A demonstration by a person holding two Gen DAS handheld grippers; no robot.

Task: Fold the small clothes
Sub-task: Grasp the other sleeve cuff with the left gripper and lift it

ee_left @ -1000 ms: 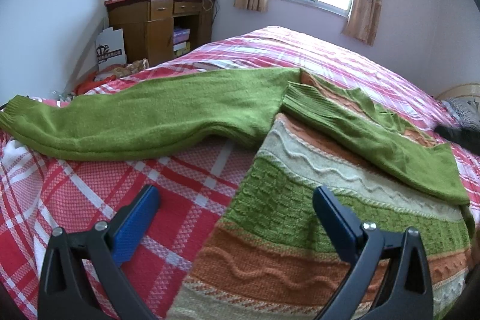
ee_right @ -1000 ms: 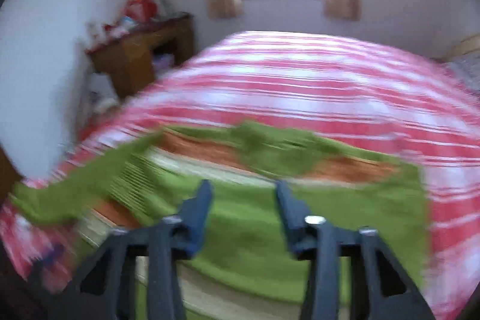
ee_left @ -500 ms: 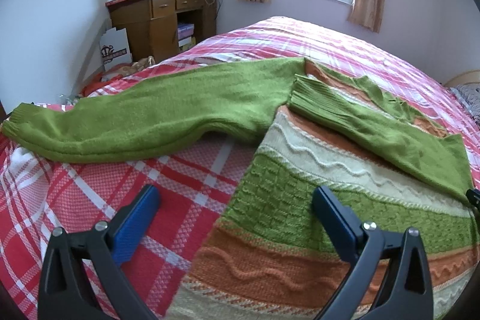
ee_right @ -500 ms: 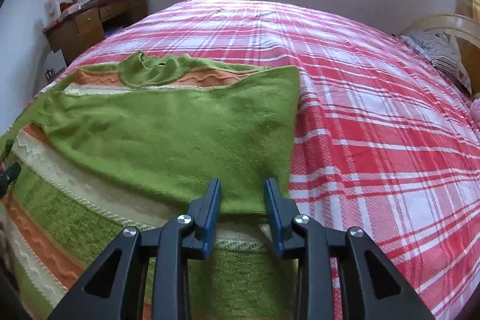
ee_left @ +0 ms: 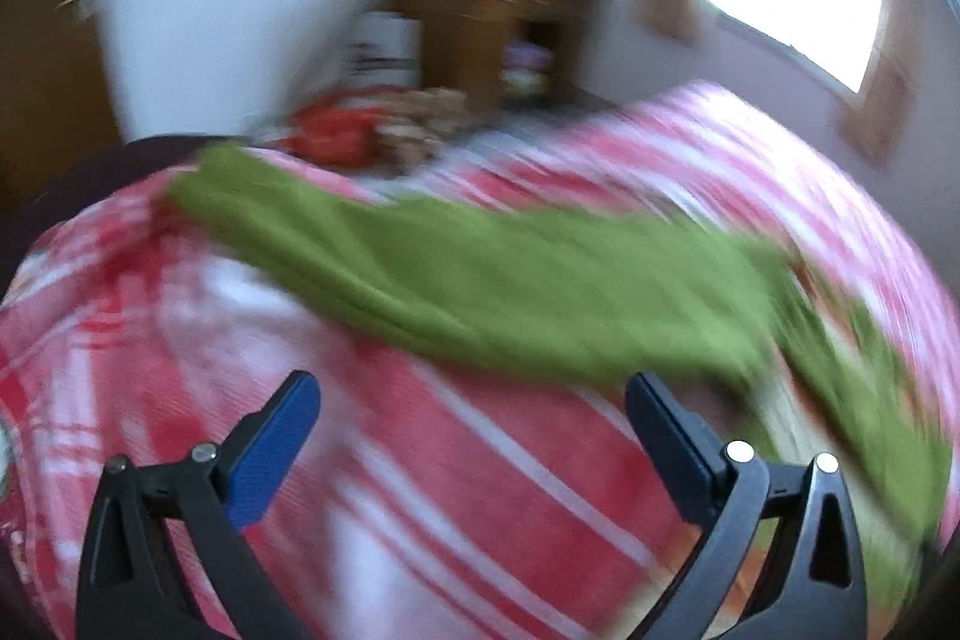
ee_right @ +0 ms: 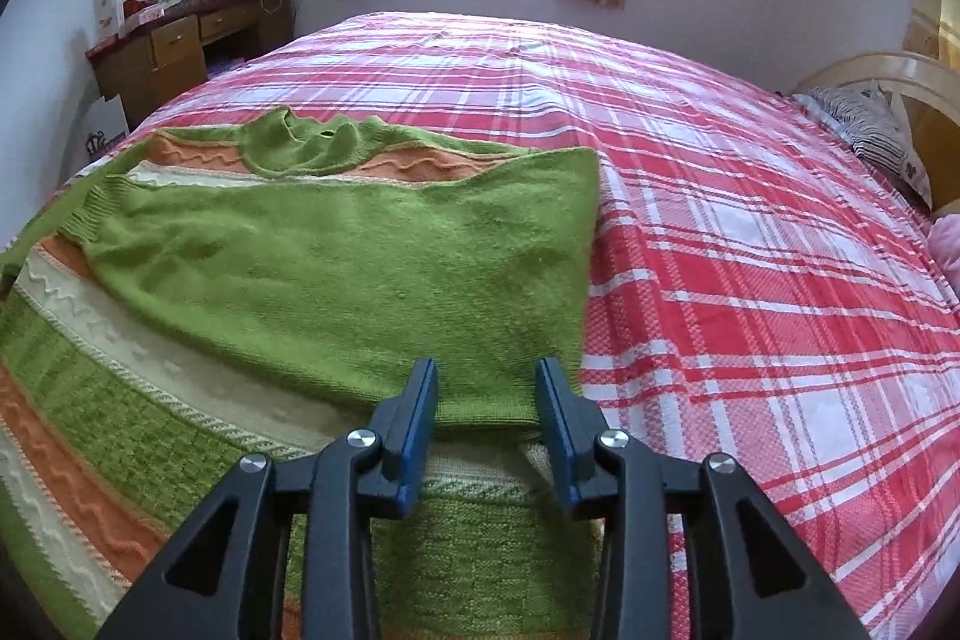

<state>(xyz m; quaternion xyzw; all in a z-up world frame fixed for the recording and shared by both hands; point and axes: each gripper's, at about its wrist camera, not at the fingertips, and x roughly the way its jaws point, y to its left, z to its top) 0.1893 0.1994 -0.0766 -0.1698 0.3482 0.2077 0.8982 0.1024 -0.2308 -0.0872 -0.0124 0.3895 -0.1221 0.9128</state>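
Note:
A knitted sweater (ee_right: 198, 400) with green, orange and cream stripes lies flat on the bed. Its green right sleeve (ee_right: 372, 268) is folded across the body. My right gripper (ee_right: 486, 388) is open with a narrow gap and empty, just above the lower edge of that folded sleeve. In the blurred left wrist view the other green sleeve (ee_left: 468, 292) stretches out to the left across the bed. My left gripper (ee_left: 474, 400) is wide open and empty, above the bedcover just in front of that sleeve.
The bed has a red, pink and white plaid cover (ee_right: 750, 244). A wooden desk (ee_right: 180, 46) with clutter stands at the far left wall. A pillow (ee_right: 870, 124) and headboard lie at the right. Things lie on the floor (ee_left: 372, 130) beside the bed.
My left gripper has swung fast to the left, toward the outstretched sleeve, blurring its view. My right gripper has steadied over the folded sleeve and its gap has widened a little.

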